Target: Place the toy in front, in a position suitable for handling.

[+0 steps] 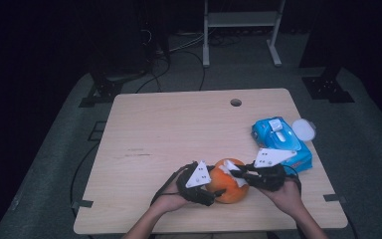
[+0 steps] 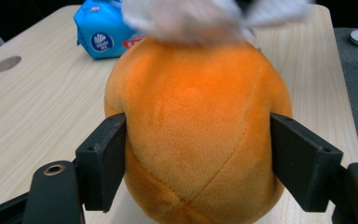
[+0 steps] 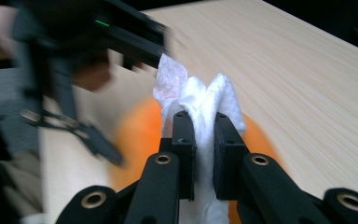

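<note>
Left tool [image 2: 196, 154] clamped on orange plush ball [image 2: 198, 126]; right tool [image 3: 200, 140] pinching white wipe [image 3: 205, 107] against its top, on tabletop [image 1: 179, 124].

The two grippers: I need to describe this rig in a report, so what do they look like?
Both the left gripper and the right gripper are black, each topped by a grey three-cornered plate with dark dots. The jaws are flat black blocks on arms with brass-ringed holes. A black cable loops from the left one. Forearms are bare.
</note>
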### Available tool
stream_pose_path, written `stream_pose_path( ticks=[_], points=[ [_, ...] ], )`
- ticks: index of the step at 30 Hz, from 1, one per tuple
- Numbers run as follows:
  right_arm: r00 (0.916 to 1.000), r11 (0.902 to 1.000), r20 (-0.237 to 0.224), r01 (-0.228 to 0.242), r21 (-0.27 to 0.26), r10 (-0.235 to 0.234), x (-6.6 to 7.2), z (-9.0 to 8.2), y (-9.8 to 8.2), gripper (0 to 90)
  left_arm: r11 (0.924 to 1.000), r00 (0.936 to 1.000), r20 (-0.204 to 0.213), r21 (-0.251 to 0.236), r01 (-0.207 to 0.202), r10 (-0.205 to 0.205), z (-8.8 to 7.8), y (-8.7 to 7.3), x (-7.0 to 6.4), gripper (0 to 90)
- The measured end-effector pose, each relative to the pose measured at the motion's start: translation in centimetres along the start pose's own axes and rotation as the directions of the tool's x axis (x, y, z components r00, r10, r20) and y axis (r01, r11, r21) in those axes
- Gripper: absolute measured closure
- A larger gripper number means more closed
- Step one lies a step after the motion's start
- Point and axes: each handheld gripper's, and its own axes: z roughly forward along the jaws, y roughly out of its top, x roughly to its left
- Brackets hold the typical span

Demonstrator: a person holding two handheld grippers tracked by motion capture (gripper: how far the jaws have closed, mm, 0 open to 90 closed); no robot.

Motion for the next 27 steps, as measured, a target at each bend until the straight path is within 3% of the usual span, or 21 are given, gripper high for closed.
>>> stream_pose_path(
  ticks=[2,3,5,7,10,13,20,24,25,27],
  points=[
    [0.9995,0.9994,0.006,-0.032,0.010,0.032,-0.7,-0.2,-0.6,80.7,0.9995,0.9994,0.013,0.001,0.033,-0.033,0.0,0.0,0.4,22.2],
    [0.9991,0.9990,0.003,-0.043,0.013,0.043,-0.8,-0.2,-0.9,80.7,0.9975,0.9970,0.033,-0.008,0.071,-0.070,0.0,0.0,0.6,18.6],
    [0.9993,0.9991,0.000,-0.038,0.017,0.038,-0.6,0.0,-0.9,80.6,0.9877,0.9863,0.064,-0.026,0.154,-0.152,0.2,0.2,0.9,11.1],
    [0.9991,0.9996,-0.030,-0.028,0.011,0.028,0.0,0.2,-0.5,80.6,0.9818,0.9806,0.063,-0.030,0.188,-0.186,0.3,0.3,0.9,9.9],
    [0.9975,0.9999,-0.070,0.013,0.007,-0.012,1.4,1.0,0.3,80.4,0.9908,0.9901,0.044,-0.017,0.135,-0.134,0.3,0.2,0.6,13.6],
    [0.9967,0.9992,-0.074,0.036,0.016,-0.035,1.9,1.4,0.6,80.5,0.9956,0.9951,0.030,-0.004,0.094,-0.094,0.0,-0.1,0.6,19.7],
    [0.9994,0.9989,-0.021,-0.025,0.041,0.026,-0.3,0.5,-1.1,80.4,0.9930,0.9916,0.054,0.016,0.117,-0.117,-0.5,-1.0,1.6,20.7],
    [0.9996,0.9994,-0.027,-0.002,0.033,0.003,0.3,1.0,-0.8,80.3,0.9920,0.9931,0.043,-0.059,0.111,-0.109,-0.7,0.3,1.4,11.0],
    [0.9986,0.9997,-0.052,-0.002,0.022,0.003,0.6,1.3,-0.6,80.3,0.9931,0.9943,0.040,-0.059,0.101,-0.099,-0.7,0.5,1.1,11.3],
    [0.9976,0.9992,-0.063,0.029,0.027,-0.027,1.5,1.9,-0.2,80.2,0.9989,0.9988,0.011,-0.006,0.047,-0.047,-0.4,0.4,0.9,14.2]
  ],
)
